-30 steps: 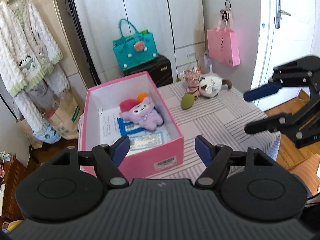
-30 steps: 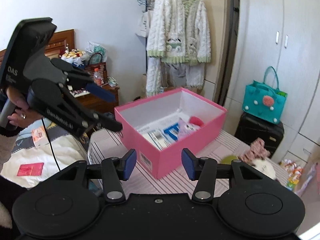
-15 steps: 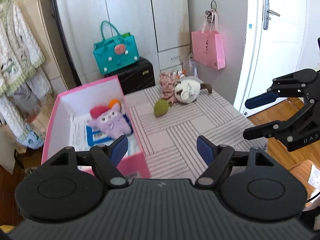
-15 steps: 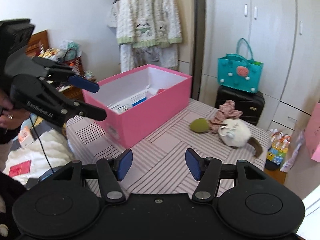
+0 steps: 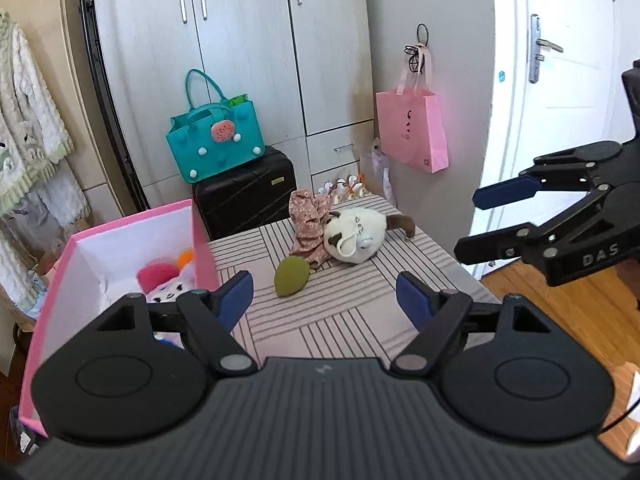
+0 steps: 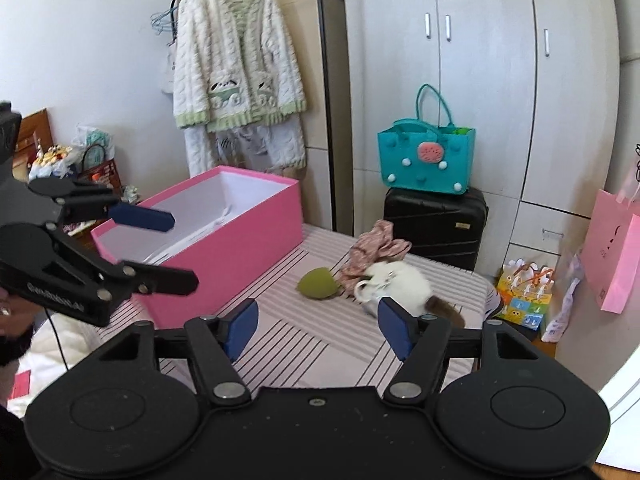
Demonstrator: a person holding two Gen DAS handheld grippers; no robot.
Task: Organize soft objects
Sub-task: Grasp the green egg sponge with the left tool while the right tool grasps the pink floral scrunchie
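Observation:
An olive-green soft pad point(image 5: 291, 276), a floral pink cloth point(image 5: 308, 220) and a white plush point(image 5: 354, 236) lie together on the striped table point(image 5: 340, 320), to the right of the open pink box point(image 5: 120, 224). A red plush point(image 5: 154, 276) and a pale toy point(image 5: 172, 292) lie inside the box. My left gripper point(image 5: 324, 292) hangs over the table in front of the green pad, its jaws opening with nothing between them. My right gripper point(image 5: 470, 222) hovers at the table's right edge; its jaws are also opening and empty. In the right wrist view the right gripper point(image 6: 318, 316) faces the green pad point(image 6: 318, 283) and white plush point(image 6: 400, 284), and the left gripper point(image 6: 180, 250) is by the box point(image 6: 240, 240).
Behind the table a teal handbag point(image 5: 216, 148) sits on a black suitcase point(image 5: 244, 196). A pink paper bag point(image 5: 412, 132) hangs on the wall beside a white door point(image 5: 560, 80). A fluffy cardigan point(image 6: 236, 60) hangs left of the wardrobe. Wooden floor point(image 5: 520, 292) lies past the table's right edge.
Both views have swung away from the pink box toward the toys on the table, which now look nearer. The jaws of both grippers stand wider apart than before.

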